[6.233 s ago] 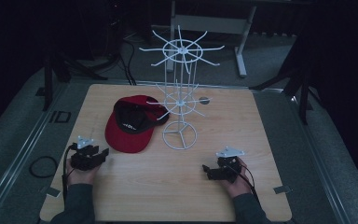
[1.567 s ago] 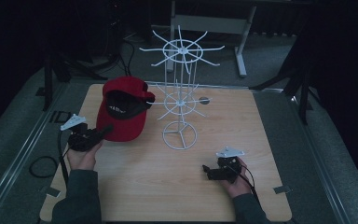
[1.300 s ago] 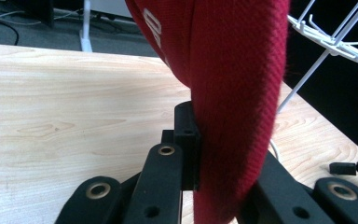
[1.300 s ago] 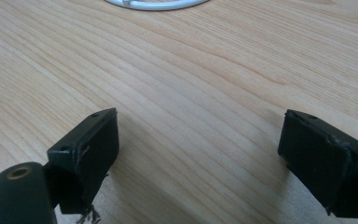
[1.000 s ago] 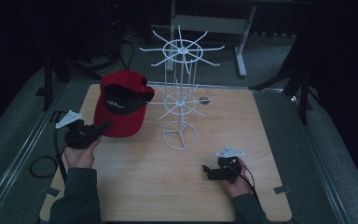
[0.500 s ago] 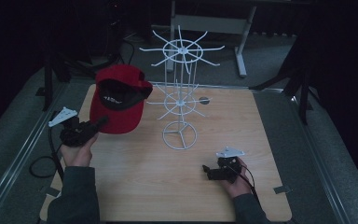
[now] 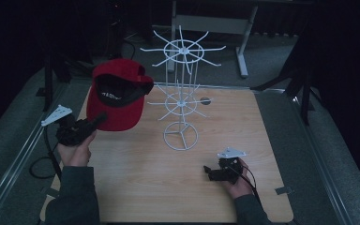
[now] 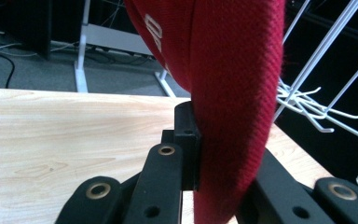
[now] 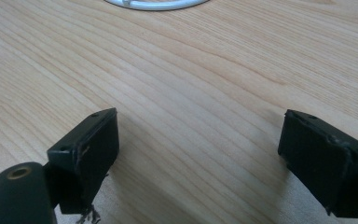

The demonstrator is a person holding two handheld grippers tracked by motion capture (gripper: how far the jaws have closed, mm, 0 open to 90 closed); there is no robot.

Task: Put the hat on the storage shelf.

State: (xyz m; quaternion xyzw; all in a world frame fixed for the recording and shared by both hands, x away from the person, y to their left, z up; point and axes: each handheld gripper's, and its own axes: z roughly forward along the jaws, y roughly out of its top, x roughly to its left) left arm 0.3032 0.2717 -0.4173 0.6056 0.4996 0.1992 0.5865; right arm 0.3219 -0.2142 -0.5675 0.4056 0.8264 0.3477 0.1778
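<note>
A red cap [image 7: 116,96] with a black inner lining hangs in the air over the table's left side, left of the white wire rack [image 7: 182,101]. My left gripper [image 7: 98,121] is shut on the cap's lower edge, held up off the table. In the left gripper view the red fabric [image 8: 235,93] stands clamped between the two black jaws, with the rack's wire hooks [image 8: 317,105] off to the right. My right gripper [image 7: 208,171] rests low on the wooden table [image 7: 136,187] near the front right. Its jaws stand wide apart over bare wood [image 9: 200,116], with nothing between them.
The rack's round base ring [image 7: 180,136] sits mid-table, and its rim [image 9: 154,5] lies just ahead of my right gripper. A small dark disc [image 7: 205,100] lies behind the rack. Dark floor, cables and a white frame leg [image 7: 242,56] surround the table.
My left gripper has lifted the cap from the table and carried it up and slightly left; the cap now hangs tilted in the air. The right gripper has stayed put.
</note>
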